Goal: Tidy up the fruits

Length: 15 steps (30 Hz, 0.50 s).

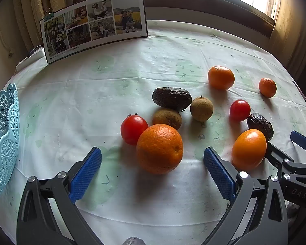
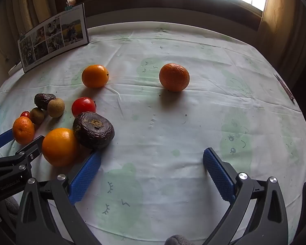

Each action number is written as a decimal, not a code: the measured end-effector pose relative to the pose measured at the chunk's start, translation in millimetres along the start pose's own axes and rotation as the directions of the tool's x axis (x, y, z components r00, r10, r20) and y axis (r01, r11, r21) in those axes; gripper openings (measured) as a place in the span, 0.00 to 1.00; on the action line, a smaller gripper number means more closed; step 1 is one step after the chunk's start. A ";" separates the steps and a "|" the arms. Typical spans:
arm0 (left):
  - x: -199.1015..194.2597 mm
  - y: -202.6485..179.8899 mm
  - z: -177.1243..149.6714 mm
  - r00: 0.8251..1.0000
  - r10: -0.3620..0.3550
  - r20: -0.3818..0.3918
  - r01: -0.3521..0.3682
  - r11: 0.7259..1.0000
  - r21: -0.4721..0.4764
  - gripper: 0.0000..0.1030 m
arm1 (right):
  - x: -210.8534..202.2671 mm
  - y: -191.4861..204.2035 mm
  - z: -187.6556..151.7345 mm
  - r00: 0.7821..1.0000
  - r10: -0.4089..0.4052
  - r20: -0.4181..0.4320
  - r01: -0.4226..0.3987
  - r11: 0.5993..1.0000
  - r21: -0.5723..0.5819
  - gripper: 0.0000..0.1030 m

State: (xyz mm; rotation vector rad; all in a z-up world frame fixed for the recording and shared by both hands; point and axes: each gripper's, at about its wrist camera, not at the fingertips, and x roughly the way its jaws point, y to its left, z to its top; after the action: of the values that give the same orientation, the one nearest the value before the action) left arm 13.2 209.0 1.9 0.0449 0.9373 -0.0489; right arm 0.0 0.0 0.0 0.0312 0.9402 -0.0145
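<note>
The large orange (image 1: 159,148) is framed dead ahead between the spread pads of the left tool (image 1: 152,159), the basket (image 1: 3,140) far left; the right tool (image 2: 152,161) is held spread, nothing gripped.

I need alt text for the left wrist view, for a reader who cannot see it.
The left gripper, fingers spread wide, points at a large orange lying between them on a pale green tablecloth. Behind it lie tomatoes, kiwis, avocados and more oranges; a blue lattice basket stands at the left edge and the right gripper enters at the right.
</note>
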 end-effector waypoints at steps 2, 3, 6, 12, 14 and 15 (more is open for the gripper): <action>0.1 0.1 -0.1 1.000 0.000 0.000 0.000 1.000 0.000 0.98 | 0.0 0.0 0.0 1.000 -0.001 0.000 0.001 1.000 0.000 0.95; 0.2 0.1 -0.2 1.000 0.000 0.000 0.000 1.000 0.000 0.98 | 0.0 0.0 0.0 1.000 0.000 0.000 0.000 1.000 0.000 0.95; 0.4 0.2 -0.5 1.000 0.000 0.000 0.000 1.000 0.000 0.98 | 0.0 0.0 0.0 1.000 0.000 0.000 0.000 1.000 0.000 0.95; 0.7 0.4 -0.8 1.000 0.000 0.001 0.000 1.000 0.000 0.98 | 0.0 0.1 0.0 1.000 -0.001 0.000 0.001 1.000 0.000 0.95; 0.7 0.6 -0.8 1.000 -0.001 0.001 0.001 1.000 0.000 0.98 | 0.0 0.0 0.0 1.000 -0.001 0.000 0.001 1.000 0.000 0.95; 0.7 0.3 -0.8 1.000 0.000 0.001 0.000 1.000 0.000 0.98 | 0.0 0.0 0.0 1.000 -0.001 0.000 0.001 1.000 0.000 0.95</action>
State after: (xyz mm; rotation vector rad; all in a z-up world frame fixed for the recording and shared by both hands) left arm 13.0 209.3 0.9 0.0449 0.9367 -0.0492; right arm 0.0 0.0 0.0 0.0306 0.9405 -0.0148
